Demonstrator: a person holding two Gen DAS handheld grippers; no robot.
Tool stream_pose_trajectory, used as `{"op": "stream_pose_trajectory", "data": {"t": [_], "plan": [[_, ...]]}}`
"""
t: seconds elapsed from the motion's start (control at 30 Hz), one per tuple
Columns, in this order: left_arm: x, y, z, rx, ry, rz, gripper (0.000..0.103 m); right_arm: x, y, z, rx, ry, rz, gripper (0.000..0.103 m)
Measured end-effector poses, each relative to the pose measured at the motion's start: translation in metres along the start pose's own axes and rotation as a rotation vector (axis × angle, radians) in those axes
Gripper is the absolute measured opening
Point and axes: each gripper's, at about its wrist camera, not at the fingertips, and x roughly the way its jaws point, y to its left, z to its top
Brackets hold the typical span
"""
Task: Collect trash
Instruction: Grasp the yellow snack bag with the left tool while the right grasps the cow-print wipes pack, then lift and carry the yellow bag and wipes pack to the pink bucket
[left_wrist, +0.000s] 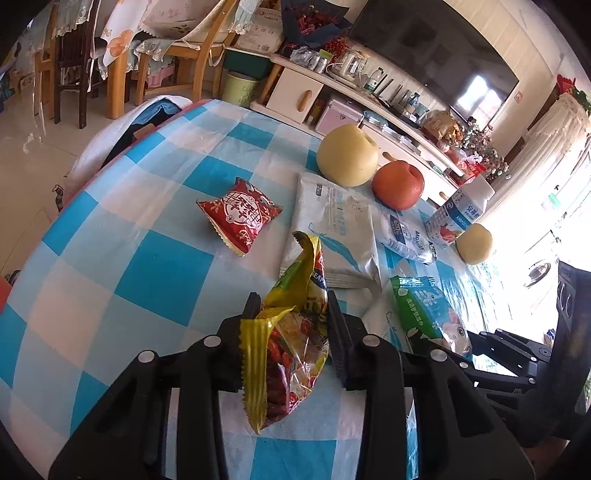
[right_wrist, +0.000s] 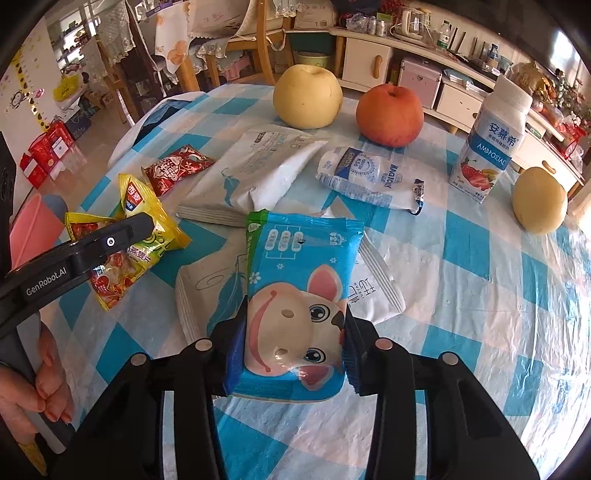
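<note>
Left gripper (left_wrist: 291, 308) clamped on crinkled yellow plastic snack wrapper (left_wrist: 291, 332), held just above blue-and-white checked tablecloth (left_wrist: 162, 273). Right gripper (right_wrist: 295, 317) clamped on blue wet-wipe pack w/ cartoon animal face (right_wrist: 299, 295), lying partly over flat white paper packet w/ blue feather print (right_wrist: 210, 291). Red foil snack packet (left_wrist: 240, 214) lying free on cloth, left of 2nd white packet (left_wrist: 332, 225). Behind: big pale-yellow pear (right_wrist: 306, 96), red apple (right_wrist: 389, 114), white yogurt bottle (right_wrist: 491, 136) upright, small yellow pear (right_wrist: 539, 199) beside it.
</note>
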Motion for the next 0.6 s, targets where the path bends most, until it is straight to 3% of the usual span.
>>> {"op": "stream_pose_trajectory", "data": {"t": [0.27, 0.6], "plan": [[-0.017, 0.009, -0.004, 0.003, -0.03, -0.018, 0.03, -0.02, 0.012, 0.0, -0.028, -0.069, -0.042, 0.039], [-0.039, 0.019, -0.013, 0.014, -0.058, -0.033, 0.028, -0.058, 0.033, 0.001, -0.043, -0.16, -0.015, 0.039]]}}
